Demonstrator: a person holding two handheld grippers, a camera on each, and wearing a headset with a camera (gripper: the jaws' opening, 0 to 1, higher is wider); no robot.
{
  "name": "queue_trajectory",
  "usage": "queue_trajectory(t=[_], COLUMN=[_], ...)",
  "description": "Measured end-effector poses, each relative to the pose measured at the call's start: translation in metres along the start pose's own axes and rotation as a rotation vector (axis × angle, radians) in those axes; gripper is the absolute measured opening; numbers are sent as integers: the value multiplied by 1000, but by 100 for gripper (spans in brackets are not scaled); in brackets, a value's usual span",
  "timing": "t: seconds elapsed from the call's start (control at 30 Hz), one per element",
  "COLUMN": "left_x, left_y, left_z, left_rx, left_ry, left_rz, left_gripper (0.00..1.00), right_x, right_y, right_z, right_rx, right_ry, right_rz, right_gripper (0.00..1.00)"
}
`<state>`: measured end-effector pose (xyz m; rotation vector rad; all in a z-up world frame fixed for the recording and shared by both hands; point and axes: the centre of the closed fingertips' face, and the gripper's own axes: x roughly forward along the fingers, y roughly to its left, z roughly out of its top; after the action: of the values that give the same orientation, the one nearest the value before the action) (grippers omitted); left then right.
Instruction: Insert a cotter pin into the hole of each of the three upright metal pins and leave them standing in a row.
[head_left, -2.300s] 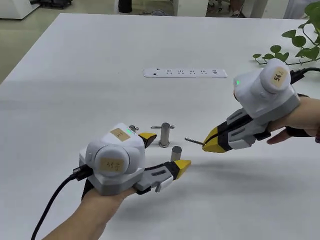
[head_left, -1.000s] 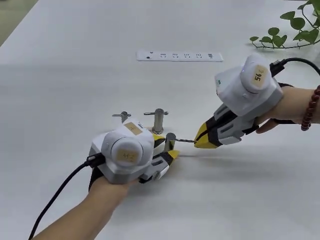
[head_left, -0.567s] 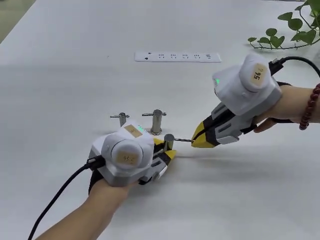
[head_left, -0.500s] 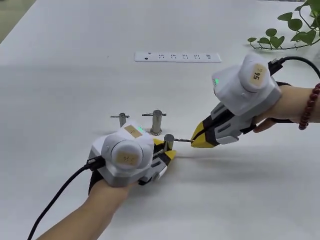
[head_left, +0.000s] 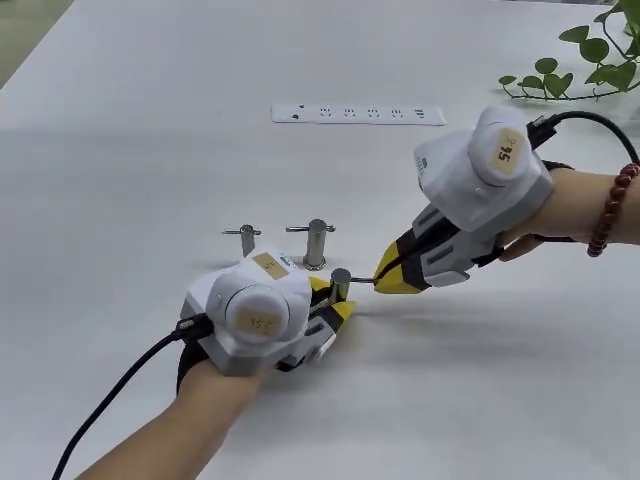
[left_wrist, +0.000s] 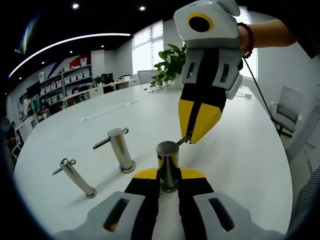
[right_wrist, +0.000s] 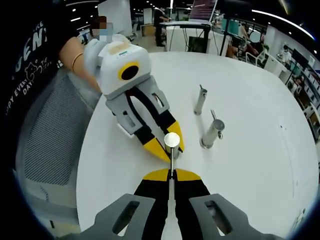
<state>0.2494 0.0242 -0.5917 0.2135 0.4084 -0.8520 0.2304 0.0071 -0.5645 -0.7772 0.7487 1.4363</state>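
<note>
A white power strip (head_left: 359, 114) lies on the table (head_left: 150, 150) (leafy plant (head_left: 612, 72) to its right).

A label (head_left: 503, 150) on the right gripper (head_left: 387, 281) is marked "56"; that on the left gripper (head_left: 335, 300) is blurred. "EVERY" is printed on a black shirt (right_wrist: 22, 62).

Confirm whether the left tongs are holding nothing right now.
No, in the left gripper view the left tongs are shut on the nearest metal pin, clamping its lower part from both sides.
</note>
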Motion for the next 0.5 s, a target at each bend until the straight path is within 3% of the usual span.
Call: queue_trajectory(t=[0.5], left_x=[0], left_y=[0], left_z=[0], left_rx=[-18], left_ry=[-8], left_rz=[11], left_gripper=[10], right_x=[3], right_y=[-2], right_z=[6], right_rx=[-44], right_ry=[3], right_rz=[-4], right_gripper=[0])
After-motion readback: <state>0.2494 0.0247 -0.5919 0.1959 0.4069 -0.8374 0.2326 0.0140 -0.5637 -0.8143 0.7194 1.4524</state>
